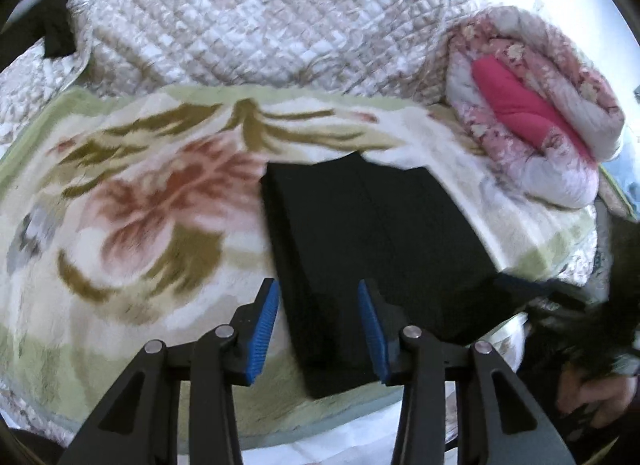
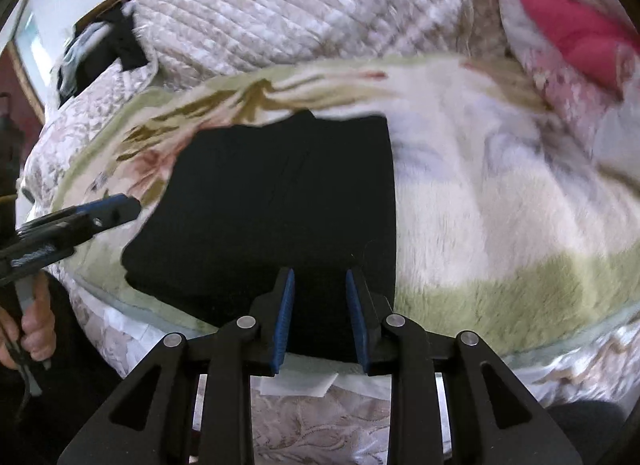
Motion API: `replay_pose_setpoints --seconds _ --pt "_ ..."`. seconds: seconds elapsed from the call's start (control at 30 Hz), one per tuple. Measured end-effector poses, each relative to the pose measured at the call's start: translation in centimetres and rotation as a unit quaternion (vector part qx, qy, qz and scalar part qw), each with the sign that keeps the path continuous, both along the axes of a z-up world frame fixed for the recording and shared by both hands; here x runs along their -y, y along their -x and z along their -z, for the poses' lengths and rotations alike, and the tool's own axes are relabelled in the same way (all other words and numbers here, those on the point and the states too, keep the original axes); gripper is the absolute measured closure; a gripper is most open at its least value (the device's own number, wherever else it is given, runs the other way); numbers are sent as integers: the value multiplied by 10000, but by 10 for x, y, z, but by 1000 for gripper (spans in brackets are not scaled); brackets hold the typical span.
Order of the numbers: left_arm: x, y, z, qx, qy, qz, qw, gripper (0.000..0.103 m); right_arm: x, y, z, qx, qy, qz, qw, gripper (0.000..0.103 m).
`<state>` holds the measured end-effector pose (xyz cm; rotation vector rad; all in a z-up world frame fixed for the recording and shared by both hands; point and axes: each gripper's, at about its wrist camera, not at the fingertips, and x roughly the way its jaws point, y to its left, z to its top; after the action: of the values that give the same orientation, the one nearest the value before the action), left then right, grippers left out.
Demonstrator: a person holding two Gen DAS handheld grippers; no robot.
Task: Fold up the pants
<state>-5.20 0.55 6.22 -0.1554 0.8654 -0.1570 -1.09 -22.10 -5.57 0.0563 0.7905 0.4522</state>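
The black pants lie folded into a dark block on the flowered blanket, just in front of both grippers. The left gripper has its jaws apart and holds nothing; the left edge of the pants runs between its fingers, so most of the cloth lies ahead and to its right. The right gripper is also open and empty, with the near edge of the pants directly below its tips. The long side of the block points away from both grippers. The right one seems nearer to that edge.
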Motion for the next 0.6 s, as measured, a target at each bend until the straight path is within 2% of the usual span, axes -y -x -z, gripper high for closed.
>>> replay_pose_setpoints --seconds 0.1,0.2,0.27,0.37,0.47,0.6 --pt "13 -6 -3 68 103 244 9996 59 4 2 -8 150 -50 104 9998 76" --pt "23 -13 8 -37 112 405 9991 59 5 -1 -11 170 -132 68 9997 76" --pt "24 -16 19 -197 54 391 9990 61 5 -5 -9 156 -61 57 9998 76" --pt "24 -16 20 -152 -150 359 9991 61 10 -16 0 -62 -114 145 9998 78" --pt "17 -22 17 -202 -114 279 9993 61 7 -20 -9 67 -149 145 9998 78" --pt "12 -40 7 -74 -26 232 9997 61 -1 -34 -15 80 -325 3 9994 78"
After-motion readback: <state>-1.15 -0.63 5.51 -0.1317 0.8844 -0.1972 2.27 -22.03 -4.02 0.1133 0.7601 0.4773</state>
